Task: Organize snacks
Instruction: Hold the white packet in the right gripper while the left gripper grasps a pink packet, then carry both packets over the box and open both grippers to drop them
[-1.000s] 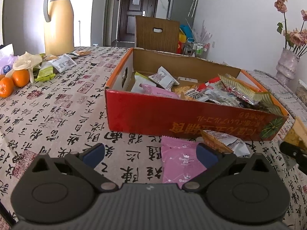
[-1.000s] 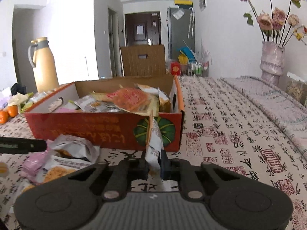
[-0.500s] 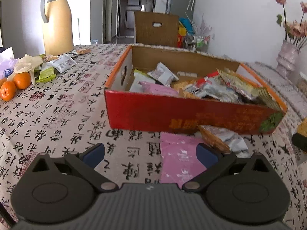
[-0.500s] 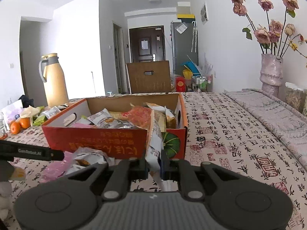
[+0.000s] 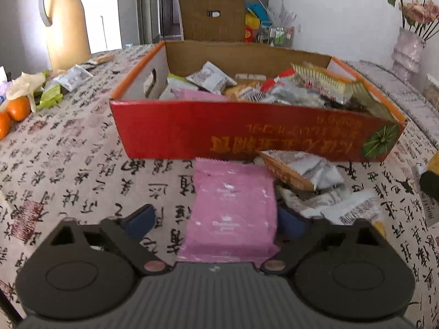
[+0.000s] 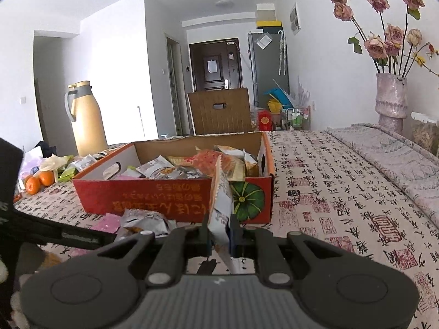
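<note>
A pink snack packet (image 5: 233,205) lies flat on the patterned tablecloth in front of the red cardboard box (image 5: 192,131). My left gripper (image 5: 215,219) straddles it with its jaws closing. The right pad sits at the packet's edge and the left pad (image 5: 140,218) stands clear of it. Crumpled white and orange packets (image 5: 301,172) lie just right of the pink one. My right gripper (image 6: 221,233) is shut on a white and orange packet (image 6: 221,203), held upright before the box (image 6: 142,194). The box holds several mixed snack packets.
A tan thermos jug (image 5: 65,22), loose wrappers and oranges (image 5: 17,108) sit at the table's far left. A vase of dried roses (image 6: 391,101) stands at the right by the wall. A brown chair back (image 5: 211,17) rises behind the box.
My left gripper has moved forward until the pink packet lies between its jaws, which have narrowed. The right gripper has shifted slightly with its packet still clamped, the view tilting up.
</note>
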The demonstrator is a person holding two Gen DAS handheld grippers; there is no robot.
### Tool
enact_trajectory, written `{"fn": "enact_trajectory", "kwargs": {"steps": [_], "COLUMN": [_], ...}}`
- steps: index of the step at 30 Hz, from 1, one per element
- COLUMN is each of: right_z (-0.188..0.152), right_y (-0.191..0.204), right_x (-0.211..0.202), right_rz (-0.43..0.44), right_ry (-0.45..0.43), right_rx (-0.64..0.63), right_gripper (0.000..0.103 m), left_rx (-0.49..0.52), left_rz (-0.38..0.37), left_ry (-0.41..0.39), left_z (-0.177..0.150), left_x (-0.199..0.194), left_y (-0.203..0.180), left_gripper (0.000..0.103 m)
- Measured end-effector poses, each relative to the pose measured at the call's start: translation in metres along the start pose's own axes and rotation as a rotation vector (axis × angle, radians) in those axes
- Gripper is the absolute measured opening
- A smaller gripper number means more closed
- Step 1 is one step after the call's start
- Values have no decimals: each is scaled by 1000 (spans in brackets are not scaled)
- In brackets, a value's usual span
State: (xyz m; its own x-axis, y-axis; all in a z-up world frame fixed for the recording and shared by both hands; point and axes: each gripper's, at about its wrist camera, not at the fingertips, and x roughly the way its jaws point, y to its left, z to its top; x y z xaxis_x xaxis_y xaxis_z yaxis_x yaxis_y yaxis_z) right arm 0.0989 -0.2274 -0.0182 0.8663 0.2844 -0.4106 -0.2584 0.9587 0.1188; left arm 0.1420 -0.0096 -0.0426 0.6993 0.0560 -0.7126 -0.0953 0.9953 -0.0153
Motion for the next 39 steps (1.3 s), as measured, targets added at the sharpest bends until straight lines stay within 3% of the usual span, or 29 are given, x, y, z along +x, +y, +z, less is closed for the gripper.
{"fn": "enact_trajectory", "kwargs": {"steps": [1,3,4,12,23,39], "right_z": [-1,-2,-2,-4,4,57], "right_y": [0,-1,-1,0,4,19], "right_x": [-1,-2,-1,-3,-8,15], "right_rz": [2,5,7,13,11,81], "right_ry": [0,1,3,2,-25,-124], "right_rx": [2,5,5,7,-4,-21], "right_gripper": [11,11,11,11,11,11], "left_rx": [5,11,13,-1,-11,-13], "left_rz": [7,-6,-12,-10,-23,-41], "left_ry": [-5,-15,-19,-31,-167,-322], "left_z": [0,0,-1,-4,4,58], "left_x": [-1,-4,-5,-11,-57,-78], "left_y": [-1,-2,-2,1,15,9], "left_gripper": [83,65,64,63,63,63]}}
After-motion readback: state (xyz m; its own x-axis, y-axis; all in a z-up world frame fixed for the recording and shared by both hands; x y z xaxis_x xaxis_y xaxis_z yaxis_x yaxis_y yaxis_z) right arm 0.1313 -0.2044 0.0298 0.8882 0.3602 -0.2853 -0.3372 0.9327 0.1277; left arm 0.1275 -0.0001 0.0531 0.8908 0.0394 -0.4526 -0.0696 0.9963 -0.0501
